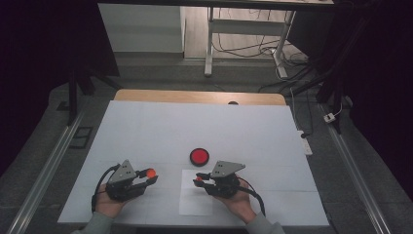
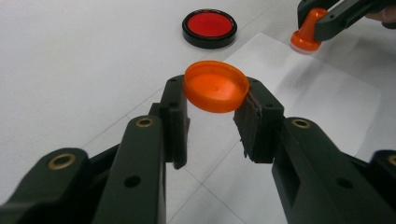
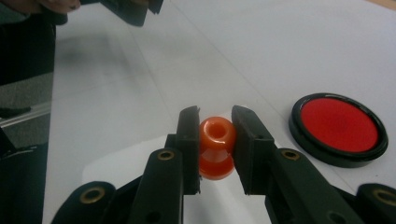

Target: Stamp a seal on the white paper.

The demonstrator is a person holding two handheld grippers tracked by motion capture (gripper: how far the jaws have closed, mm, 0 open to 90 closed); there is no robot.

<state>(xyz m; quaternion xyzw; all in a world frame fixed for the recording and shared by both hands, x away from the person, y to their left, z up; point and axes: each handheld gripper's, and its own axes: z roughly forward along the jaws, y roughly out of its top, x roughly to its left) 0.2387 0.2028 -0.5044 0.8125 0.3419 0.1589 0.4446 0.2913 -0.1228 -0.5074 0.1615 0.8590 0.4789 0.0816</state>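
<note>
Left gripper pinches light, stiff orange cap by its rim; right gripper clamps small slippery orange stamp at its waist, near the worktop's front edge.

Orange cap, orange stamp, red-and-black dish

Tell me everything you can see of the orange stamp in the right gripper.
The orange stamp looks like glossy plastic, waisted like a spool, with a round hollowed top and a flared base. It stands upright on the white paper sheet, base down, clamped at its upper part between the pads of the right gripper. The black-rimmed red ink pad lies close beside it, apart.
</note>
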